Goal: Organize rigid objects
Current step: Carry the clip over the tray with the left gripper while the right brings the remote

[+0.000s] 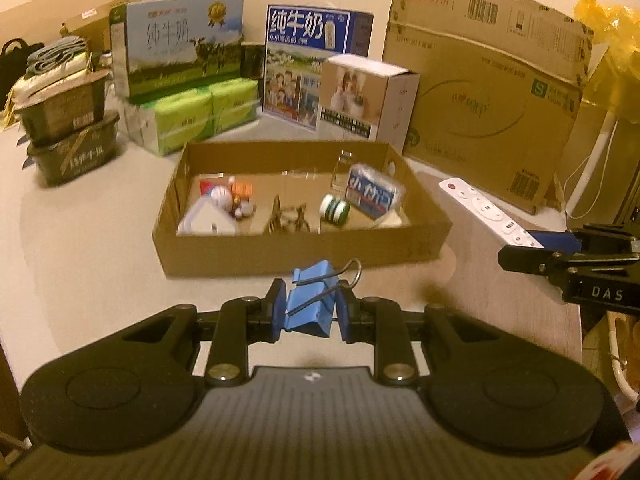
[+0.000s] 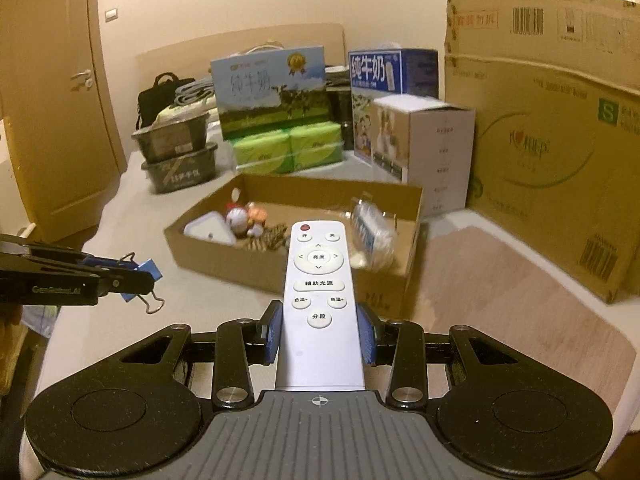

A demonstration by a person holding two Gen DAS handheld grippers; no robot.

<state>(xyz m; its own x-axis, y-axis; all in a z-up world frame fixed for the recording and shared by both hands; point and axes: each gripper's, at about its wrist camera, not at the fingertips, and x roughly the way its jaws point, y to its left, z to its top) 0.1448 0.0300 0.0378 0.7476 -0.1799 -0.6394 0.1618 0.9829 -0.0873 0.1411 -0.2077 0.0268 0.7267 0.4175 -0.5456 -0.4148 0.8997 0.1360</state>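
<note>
My left gripper is shut on a blue binder clip and holds it in front of the shallow cardboard tray. My right gripper is shut on a white remote control that points toward the tray. The remote also shows in the left wrist view, to the right of the tray. The clip and left gripper show at the left of the right wrist view. The tray holds small toys, a green roll, a blue-and-white packet and a white block.
Milk cartons, green tissue packs, a small white box and a big cardboard box stand behind the tray. Dark stacked tubs sit at left. A wooden mat lies at right. A door is at far left.
</note>
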